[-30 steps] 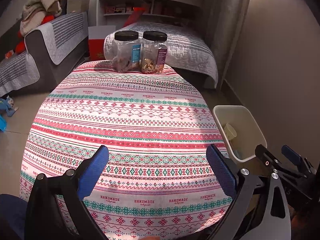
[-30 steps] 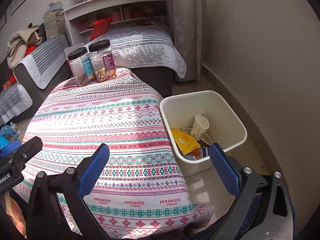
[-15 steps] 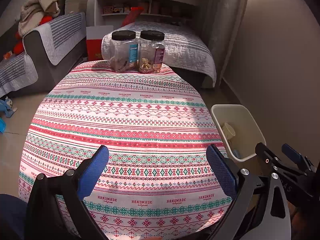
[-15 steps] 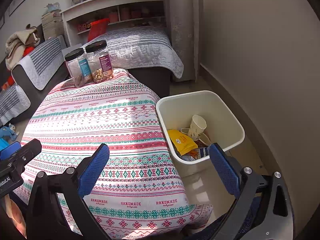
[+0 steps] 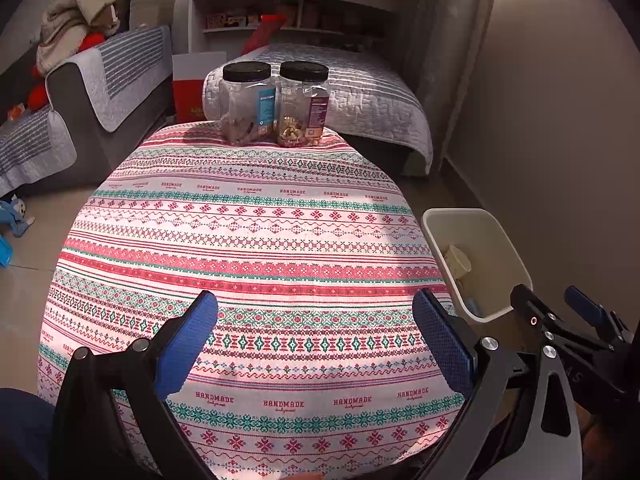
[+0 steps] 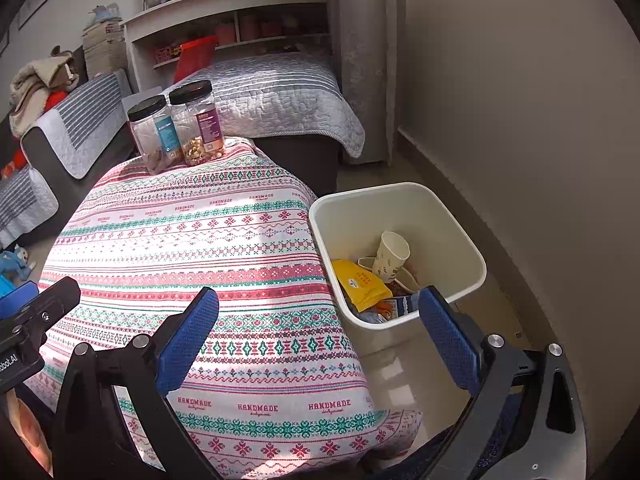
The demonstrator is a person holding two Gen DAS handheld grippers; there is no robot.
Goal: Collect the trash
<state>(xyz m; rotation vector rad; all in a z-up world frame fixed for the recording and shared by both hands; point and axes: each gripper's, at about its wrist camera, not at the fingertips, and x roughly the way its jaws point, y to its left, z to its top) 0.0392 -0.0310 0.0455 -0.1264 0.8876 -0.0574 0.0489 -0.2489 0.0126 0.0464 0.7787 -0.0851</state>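
patterned tablecloth under both empty, spread grippers; trash bin just right.

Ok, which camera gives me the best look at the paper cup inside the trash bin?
The right wrist view: the paper cup shows whole in the bin, beside the yellow packet. In the left wrist view the cup is small and partly hidden by the bin's wall.

Left gripper eased back; jars recede.
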